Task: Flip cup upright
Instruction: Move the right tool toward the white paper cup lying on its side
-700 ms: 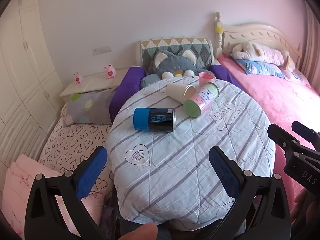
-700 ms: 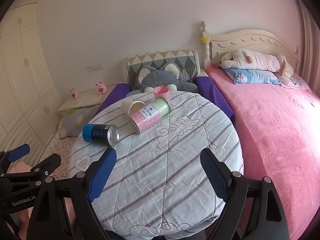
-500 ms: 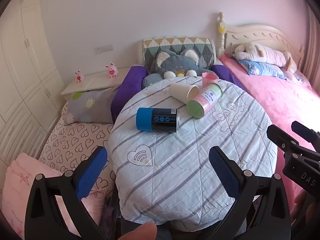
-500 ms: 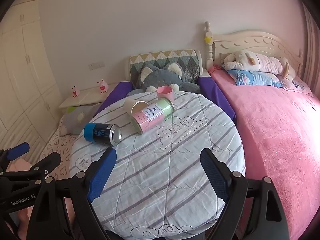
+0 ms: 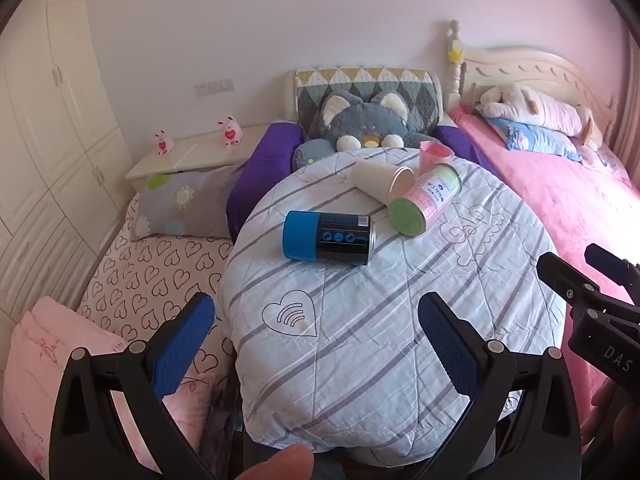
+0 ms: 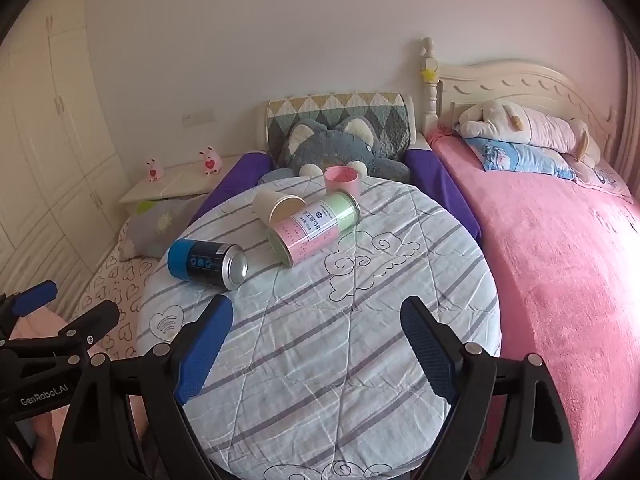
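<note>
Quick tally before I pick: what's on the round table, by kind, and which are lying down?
Cups: 2, beige cup on its side, pink cup upright.
Canisters: 2, blue-and-black canister and pink-and-green canister, both on their sides.
Total: 4; 3 lying down.

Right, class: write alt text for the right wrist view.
Open right gripper hovers over a round striped table holding a tipped beige cup, two toppled canisters and an upright pink cup; a pink bed lies beside it.
</note>
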